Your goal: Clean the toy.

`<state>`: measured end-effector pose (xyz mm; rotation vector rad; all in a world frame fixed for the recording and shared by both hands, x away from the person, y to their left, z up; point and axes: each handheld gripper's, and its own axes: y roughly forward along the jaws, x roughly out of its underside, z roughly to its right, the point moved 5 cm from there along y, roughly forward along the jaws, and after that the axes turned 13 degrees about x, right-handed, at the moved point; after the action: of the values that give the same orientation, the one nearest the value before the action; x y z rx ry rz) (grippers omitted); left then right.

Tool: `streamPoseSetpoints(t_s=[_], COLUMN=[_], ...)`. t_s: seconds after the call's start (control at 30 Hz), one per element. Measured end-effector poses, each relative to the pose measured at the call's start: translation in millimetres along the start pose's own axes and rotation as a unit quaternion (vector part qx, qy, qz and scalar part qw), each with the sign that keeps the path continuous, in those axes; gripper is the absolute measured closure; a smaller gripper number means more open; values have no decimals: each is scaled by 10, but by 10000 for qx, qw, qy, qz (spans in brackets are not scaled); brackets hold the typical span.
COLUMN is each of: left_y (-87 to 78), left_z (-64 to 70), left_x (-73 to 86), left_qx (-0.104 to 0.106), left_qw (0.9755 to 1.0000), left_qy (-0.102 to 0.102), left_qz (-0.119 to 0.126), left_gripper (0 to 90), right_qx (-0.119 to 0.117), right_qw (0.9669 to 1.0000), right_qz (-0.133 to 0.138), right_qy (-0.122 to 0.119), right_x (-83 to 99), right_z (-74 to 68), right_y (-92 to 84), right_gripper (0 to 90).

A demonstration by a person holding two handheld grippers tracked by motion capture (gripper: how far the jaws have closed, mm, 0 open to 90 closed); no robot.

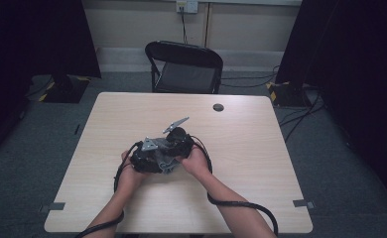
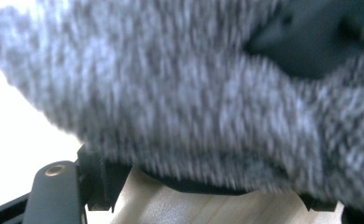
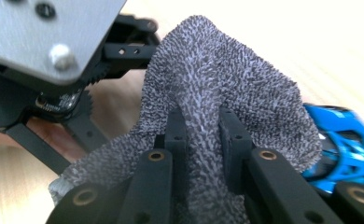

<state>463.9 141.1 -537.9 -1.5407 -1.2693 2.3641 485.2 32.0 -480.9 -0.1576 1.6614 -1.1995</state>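
Observation:
A grey knit cloth (image 1: 167,164) is bunched between both grippers at the middle of the table. In the right gripper view my right gripper (image 3: 203,122) is shut, pinching a raised fold of the cloth (image 3: 227,70). A blue toy car (image 3: 343,140) lies partly under the cloth's right edge. The left gripper's grey plate (image 3: 45,32) shows at the upper left, with its black fingers reaching into the cloth. In the left gripper view the cloth (image 2: 171,93) drapes close over my left gripper (image 2: 203,205), whose jaws stand wide apart. From above, the left gripper (image 1: 154,161) and right gripper (image 1: 174,157) nearly touch.
The wooden table (image 1: 251,188) has a round dark cap (image 1: 218,107) near its far edge and tape marks at the near corners. A black folding chair (image 1: 184,67) stands behind it. Cables (image 1: 241,204) trail from the grippers toward the near edge.

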Motion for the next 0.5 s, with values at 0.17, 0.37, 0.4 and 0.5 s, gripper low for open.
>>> streamPoseSetpoints(t_s=[0.17,0.37,0.4,0.5], left_y=[1,2,3,3], left_z=[0,1,1,1], left_x=[1,0,0,0], left_qx=[4,4,5,6], left_qw=[10000,10000,10000,10000], left_qy=[-2,-8,-11,-9], left_qz=[-2,6,7,7], left_gripper=[239,239,240,240], right_qx=[-19,32,37,28], right_qw=[10000,9999,9999,9999], right_qz=[-51,-99,-103,-129], right_qy=[19,9,9,39], right_x=[41,35,35,35], right_z=[-43,-44,-43,-20], right_y=[93,98,99,98], right_gripper=[769,769,769,769])
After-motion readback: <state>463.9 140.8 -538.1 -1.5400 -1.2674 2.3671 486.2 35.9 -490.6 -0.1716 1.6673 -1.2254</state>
